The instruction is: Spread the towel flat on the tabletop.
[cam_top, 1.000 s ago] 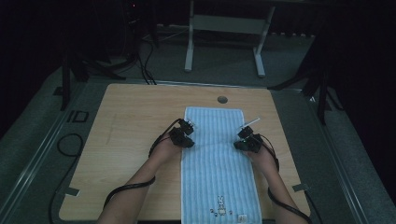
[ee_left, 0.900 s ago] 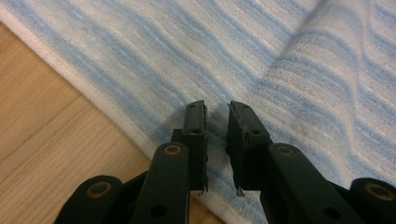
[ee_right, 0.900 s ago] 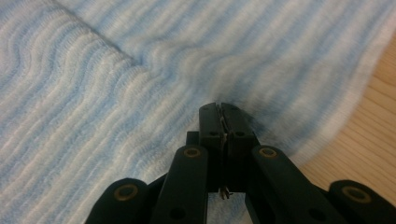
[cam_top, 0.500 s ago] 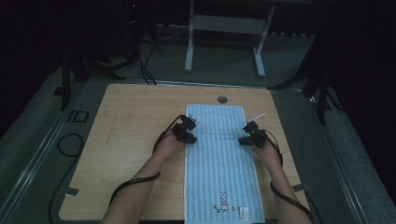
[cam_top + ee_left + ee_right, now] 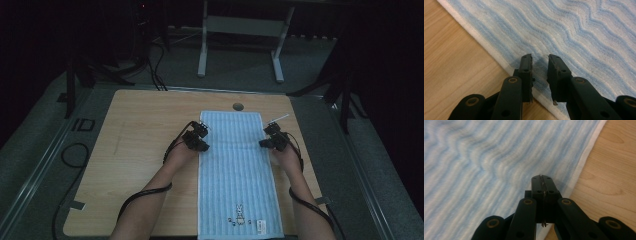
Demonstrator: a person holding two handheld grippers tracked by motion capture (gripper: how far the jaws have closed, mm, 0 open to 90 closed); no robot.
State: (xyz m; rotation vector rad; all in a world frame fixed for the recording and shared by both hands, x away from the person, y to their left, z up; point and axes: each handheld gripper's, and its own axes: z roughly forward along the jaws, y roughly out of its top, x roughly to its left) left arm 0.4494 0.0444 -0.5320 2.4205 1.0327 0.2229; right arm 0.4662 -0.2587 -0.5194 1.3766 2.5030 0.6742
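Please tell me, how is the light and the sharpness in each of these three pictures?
High view: dim, the surroundings nearly black, the towel and table soft. Left gripper view: bright and sharp, a small shadow under the left tool. Right gripper view: bright, but the towel weave is blurred around the right tool.

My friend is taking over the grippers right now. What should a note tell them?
Left gripper: jaws slightly apart, over the left edge of the blue striped towel, nothing pinched.
Right gripper: jaws closed, at the towel's right edge; whether cloth is caught cannot be told.
The towel lies flat lengthwise on the wooden table, bunny picture at the near end.
Done: towel spread out, both grippers at its edges.
Left: probably grip both edges and fold.
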